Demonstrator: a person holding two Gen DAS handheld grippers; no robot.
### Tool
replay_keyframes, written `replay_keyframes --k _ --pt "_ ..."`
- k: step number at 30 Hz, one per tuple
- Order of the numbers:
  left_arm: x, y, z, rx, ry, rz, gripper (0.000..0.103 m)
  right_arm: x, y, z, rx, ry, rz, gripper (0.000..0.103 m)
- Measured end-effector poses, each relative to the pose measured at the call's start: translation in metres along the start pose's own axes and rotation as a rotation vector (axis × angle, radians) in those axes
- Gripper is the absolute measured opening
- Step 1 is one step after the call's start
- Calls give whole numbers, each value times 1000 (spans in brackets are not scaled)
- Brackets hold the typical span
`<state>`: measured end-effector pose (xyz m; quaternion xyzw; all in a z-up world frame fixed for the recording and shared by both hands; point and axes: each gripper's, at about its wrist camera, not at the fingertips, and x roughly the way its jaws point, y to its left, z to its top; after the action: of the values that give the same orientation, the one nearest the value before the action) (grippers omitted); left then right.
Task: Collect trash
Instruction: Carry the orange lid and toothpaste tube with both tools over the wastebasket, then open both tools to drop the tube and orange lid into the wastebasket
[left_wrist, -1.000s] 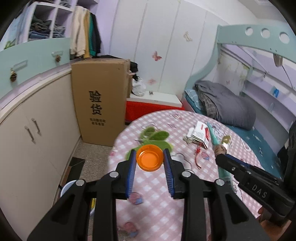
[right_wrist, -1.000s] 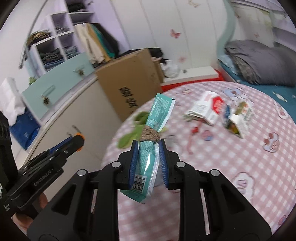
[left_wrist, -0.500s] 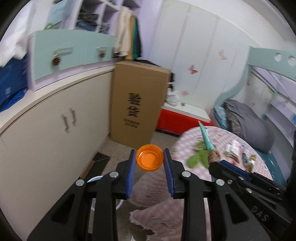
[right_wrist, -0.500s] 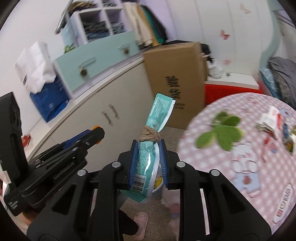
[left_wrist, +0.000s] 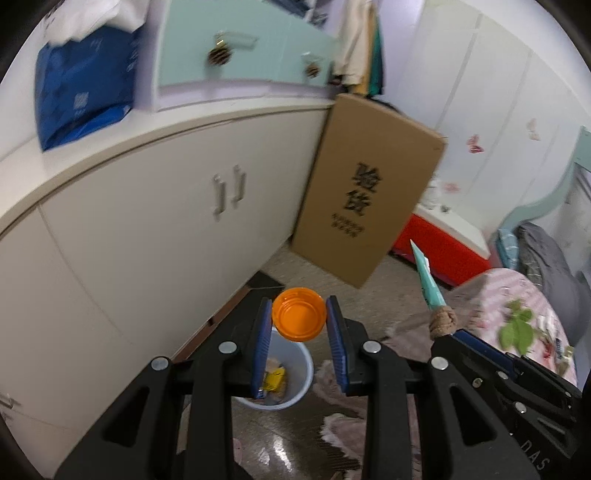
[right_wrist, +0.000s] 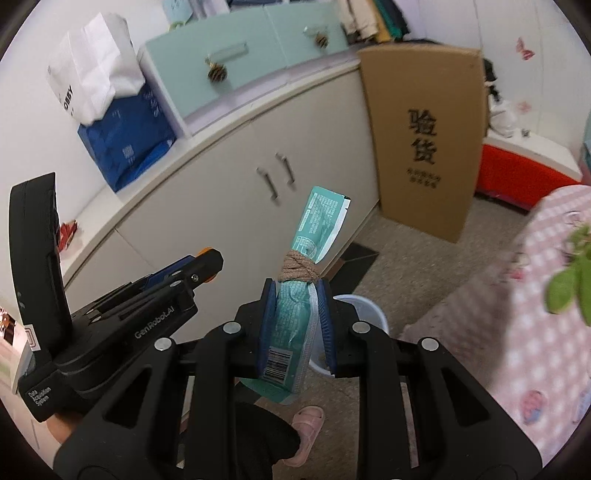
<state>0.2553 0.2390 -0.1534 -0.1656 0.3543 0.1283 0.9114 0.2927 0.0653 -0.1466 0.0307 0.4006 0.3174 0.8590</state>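
My left gripper (left_wrist: 298, 321) is shut on an orange plastic lid (left_wrist: 298, 318) and holds it above a pale blue waste bin (left_wrist: 295, 373) on the floor, which has some trash in it. My right gripper (right_wrist: 295, 306) is shut on a teal wrapper tied with twine (right_wrist: 301, 284); the wrapper also shows in the left wrist view (left_wrist: 428, 284). The bin (right_wrist: 364, 306) shows just behind the right fingers. The left gripper (right_wrist: 207, 264) appears at left in the right wrist view.
White cupboards (left_wrist: 147, 221) run along the left. A tall cardboard box (left_wrist: 369, 188) leans against them. The table with a pink checked cloth (right_wrist: 535, 314) is at right. A pink slipper (right_wrist: 306, 428) lies on the floor below.
Both grippers swung left and down, away from the table toward the floor by the cupboards. The bin has come into view under them. Both still hold their items.
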Motion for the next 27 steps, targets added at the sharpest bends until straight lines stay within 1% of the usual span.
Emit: replay_keyframes --k 2,6,9,11,12,13,14,15,18,24,27 --pt "11 10 -1 -13 18 26 29 18 3 0 -3 28 8 23" --pt "33 28 1 -20 50 115 29 53 5 2 -5 71 14 23" --pt "46 37 3 -31 65 138 29 74 3 2 3 92 24 24" --pt "52 40 5 -31 68 160 29 90 1 2 2 91 1 25" --pt "54 41 6 -33 71 166 29 97 -2 1 3 93 -4 29" --pt "58 43 6 -35 77 176 29 104 -5 1 12 98 -8 38" --pt "62 45 7 -36 85 182 29 110 -8 0 22 101 -21 65" --pt "66 46 7 -38 95 186 29 115 -12 -2 30 103 -39 69" --pt "73 45 4 -35 114 188 29 119 -24 -10 61 125 -46 69" --pt "79 38 -2 -20 131 183 29 100 -31 -16 70 97 -72 69" --pt "77 31 -2 -10 130 176 29 90 -32 -15 70 77 -69 69"
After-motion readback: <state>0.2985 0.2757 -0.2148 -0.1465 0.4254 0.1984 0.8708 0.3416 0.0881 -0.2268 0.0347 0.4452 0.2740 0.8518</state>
